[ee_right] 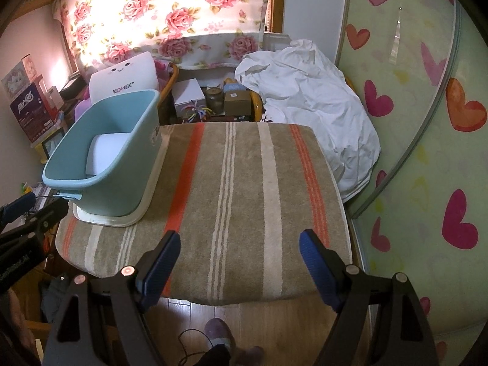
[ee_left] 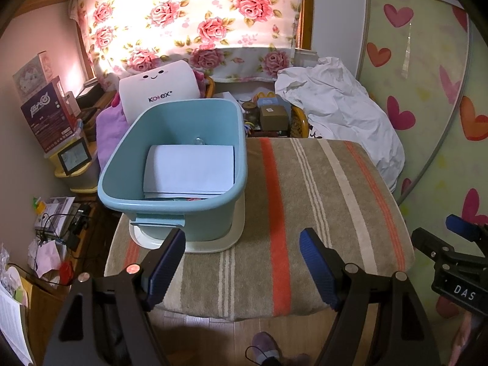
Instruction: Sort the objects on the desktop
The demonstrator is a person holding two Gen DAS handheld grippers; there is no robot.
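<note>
A teal plastic bin (ee_left: 128, 164) (ee_right: 128, 164) stands on a cream lid (ee_left: 231, 238) at the left of a striped cushion (ee_left: 305, 213) (ee_right: 244, 198). White paper sheets (ee_left: 189, 169) (ee_right: 106, 149) lie inside the bin. My left gripper (ee_left: 242, 244) hovers open over the cushion's near edge, just right of the bin's front corner, nothing between its blue pads. My right gripper (ee_right: 239, 244) is open over the cushion's near edge, empty too. Each gripper shows at the other view's side: the right gripper (ee_left: 457, 256) and the left gripper (ee_right: 21, 213).
Behind the cushion are a white crumpled cloth (ee_left: 335, 103) (ee_right: 305, 97), small boxes and a jar (ee_right: 213, 97), and a white Kotex pack (ee_left: 158, 88). Cluttered shelves with boxes (ee_left: 45, 116) stand left. A heart-patterned panel (ee_right: 427, 122) stands to the right. A slippered foot (ee_right: 219, 335) is on the wood floor below.
</note>
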